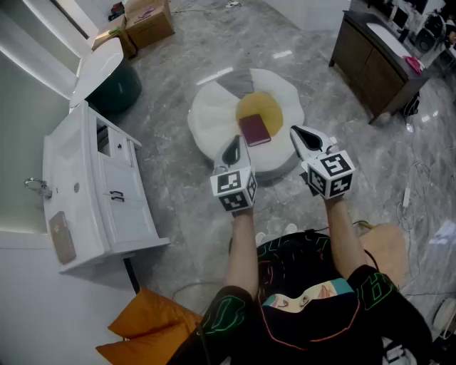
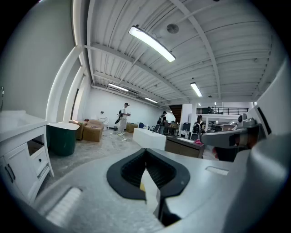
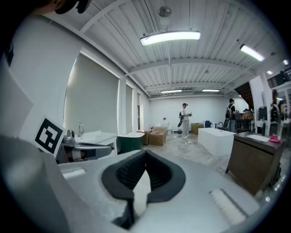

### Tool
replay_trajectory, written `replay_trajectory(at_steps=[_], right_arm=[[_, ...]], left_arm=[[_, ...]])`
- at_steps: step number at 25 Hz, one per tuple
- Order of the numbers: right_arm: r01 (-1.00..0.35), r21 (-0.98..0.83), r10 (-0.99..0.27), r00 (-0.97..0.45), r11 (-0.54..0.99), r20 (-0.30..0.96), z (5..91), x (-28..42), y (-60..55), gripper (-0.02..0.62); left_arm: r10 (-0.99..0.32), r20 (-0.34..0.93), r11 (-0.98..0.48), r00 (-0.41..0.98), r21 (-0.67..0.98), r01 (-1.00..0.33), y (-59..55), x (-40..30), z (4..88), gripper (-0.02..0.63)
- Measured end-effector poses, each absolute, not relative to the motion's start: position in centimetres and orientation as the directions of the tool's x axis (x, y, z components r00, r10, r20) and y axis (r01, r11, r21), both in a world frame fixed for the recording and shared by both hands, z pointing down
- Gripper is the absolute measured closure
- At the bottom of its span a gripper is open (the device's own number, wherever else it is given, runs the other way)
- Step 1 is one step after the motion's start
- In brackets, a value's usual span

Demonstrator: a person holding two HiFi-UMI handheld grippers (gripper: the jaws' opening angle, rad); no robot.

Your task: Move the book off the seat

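Note:
A dark red book lies on the yellow middle of a round white seat on the floor. In the head view my left gripper is shut, its tip over the seat's near edge, just left of the book. My right gripper is also shut, to the right of the book at the seat's near right rim. Neither touches the book. In the left gripper view the jaws are closed with nothing between them; the same holds in the right gripper view. Neither gripper view shows the book.
A white vanity cabinet stands at the left, with a green bin and cardboard boxes behind it. A dark wooden cabinet is at the far right. Cables lie on the floor at right. Orange cushions sit near my feet.

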State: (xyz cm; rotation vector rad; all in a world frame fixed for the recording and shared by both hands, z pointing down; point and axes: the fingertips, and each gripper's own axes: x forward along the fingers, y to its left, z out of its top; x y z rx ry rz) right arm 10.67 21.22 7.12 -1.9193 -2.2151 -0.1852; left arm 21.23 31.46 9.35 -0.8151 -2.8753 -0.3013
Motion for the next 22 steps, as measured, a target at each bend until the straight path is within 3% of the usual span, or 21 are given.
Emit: replay_trajectory(at_steps=[10,22], right_arm=[[0.987,-0.048,0.972,-0.139,0.151,0.191,6.4,11.1,22.3,0.592],[0.975,-0.032,0.951,-0.209,0.222,0.229,7.2,10.9,23.1,0.592]], left_arm=[[0.501,0.190,0.834,-0.844,0.154,0.530,32.0,21.8,9.5,0.597],[0.478,0.206,0.833,-0.854,0.203,0.515,34.3,22.9,11.3,0.597]])
